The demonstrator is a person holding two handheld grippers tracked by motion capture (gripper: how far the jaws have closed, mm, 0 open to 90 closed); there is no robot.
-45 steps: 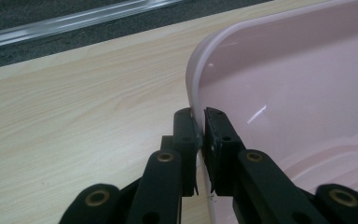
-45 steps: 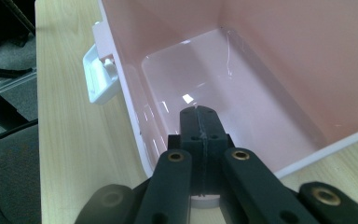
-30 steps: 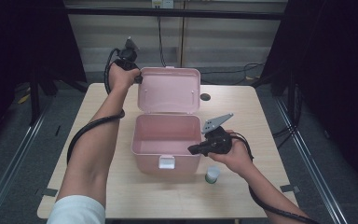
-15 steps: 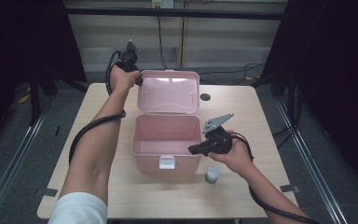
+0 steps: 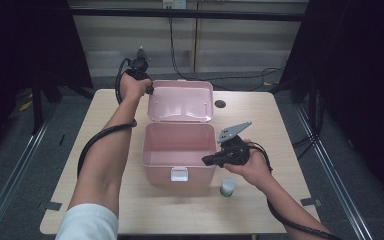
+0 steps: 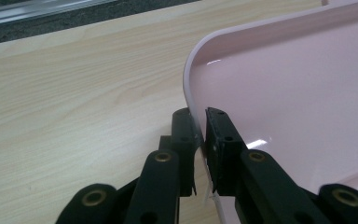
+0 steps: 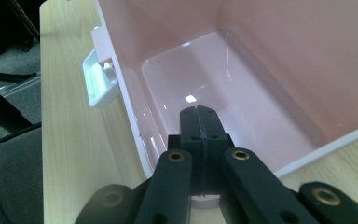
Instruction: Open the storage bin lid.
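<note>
A pink plastic box (image 5: 160, 176) stands open at the middle of the table, its inside bare (image 7: 223, 79). Its lid (image 5: 180, 102) leans back behind it. My left gripper (image 5: 149, 91) is at the lid's far left corner, and its jaws are closed on the thin lid rim (image 6: 193, 70), one pad on each side; the gripper (image 6: 200, 126) holds it from the edge. My right gripper (image 5: 206, 161) hangs over the box's near right corner, shut with nothing in it (image 7: 199, 116), pointing into the box.
A white latch (image 5: 179, 174) sits on the box's front wall, also seen as latch (image 7: 100, 79). A small white and green bottle (image 5: 227, 187) stands on the wooden table (image 5: 280, 125) right of the box front. A dark round hole (image 5: 220, 104) lies beside the lid.
</note>
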